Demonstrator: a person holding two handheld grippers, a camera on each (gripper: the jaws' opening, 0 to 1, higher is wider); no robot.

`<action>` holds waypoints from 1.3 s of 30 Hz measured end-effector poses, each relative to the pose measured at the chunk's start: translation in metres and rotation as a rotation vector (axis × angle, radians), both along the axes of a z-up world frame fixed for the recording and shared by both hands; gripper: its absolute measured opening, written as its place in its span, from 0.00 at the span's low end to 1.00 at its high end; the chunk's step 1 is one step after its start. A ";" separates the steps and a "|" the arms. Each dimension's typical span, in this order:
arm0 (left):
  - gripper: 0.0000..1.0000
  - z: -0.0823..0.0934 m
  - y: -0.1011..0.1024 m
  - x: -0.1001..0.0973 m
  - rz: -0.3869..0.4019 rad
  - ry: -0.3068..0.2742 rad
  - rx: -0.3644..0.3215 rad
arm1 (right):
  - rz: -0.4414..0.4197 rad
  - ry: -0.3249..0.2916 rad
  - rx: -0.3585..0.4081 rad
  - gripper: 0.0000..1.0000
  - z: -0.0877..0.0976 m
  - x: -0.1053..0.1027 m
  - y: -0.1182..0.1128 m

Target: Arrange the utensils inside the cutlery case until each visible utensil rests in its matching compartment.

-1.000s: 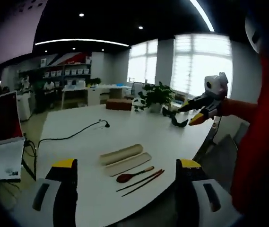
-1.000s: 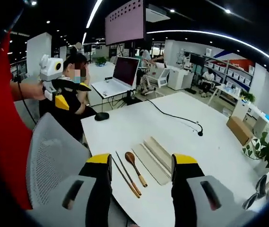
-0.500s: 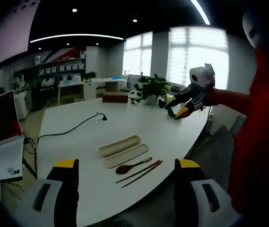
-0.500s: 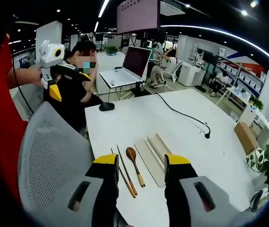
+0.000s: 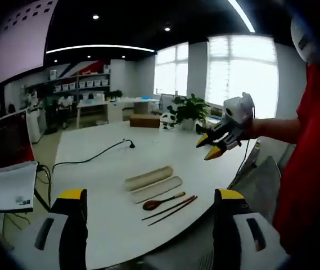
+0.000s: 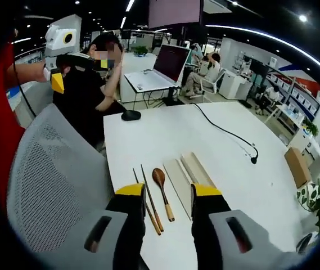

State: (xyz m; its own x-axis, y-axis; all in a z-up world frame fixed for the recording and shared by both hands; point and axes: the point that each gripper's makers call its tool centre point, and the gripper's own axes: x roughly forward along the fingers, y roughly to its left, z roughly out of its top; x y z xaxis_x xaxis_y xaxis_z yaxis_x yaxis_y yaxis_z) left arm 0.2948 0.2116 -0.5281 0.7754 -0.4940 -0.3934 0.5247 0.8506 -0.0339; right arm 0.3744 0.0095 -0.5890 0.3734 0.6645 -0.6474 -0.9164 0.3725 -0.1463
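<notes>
On the white table [image 5: 109,169] lies the beige cutlery case [image 5: 147,178], its two halves side by side. Next to it rest a wooden spoon [image 5: 162,201] and a pair of dark chopsticks [image 5: 174,207]. My left gripper [image 5: 150,197] stands wide open, well short of them and above the table edge. The right gripper [image 5: 209,147] hangs in the air beyond the utensils, held on a red sleeve. In the right gripper view, the right gripper [image 6: 168,192] is open, its jaws framing the spoon [image 6: 162,191], with the chopsticks [image 6: 147,199] and case [image 6: 186,175] alongside. The left gripper [image 6: 58,62] floats at the upper left.
A grey mesh chair [image 6: 53,185] stands at the table's near edge. A seated person in black [image 6: 89,95] is behind it. A laptop [image 6: 160,70], a mouse [image 6: 130,115], a black cable [image 6: 227,135] and a brown box [image 6: 297,166] lie farther off.
The right gripper has come down and closer to the utensils, and its jaws have narrowed somewhat. The left gripper view has shifted slightly. The utensils and case lie unmoved.
</notes>
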 end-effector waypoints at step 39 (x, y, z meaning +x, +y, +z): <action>0.85 -0.014 0.024 -0.052 0.173 0.040 0.023 | 0.189 0.194 -0.159 0.15 -0.107 -0.014 0.056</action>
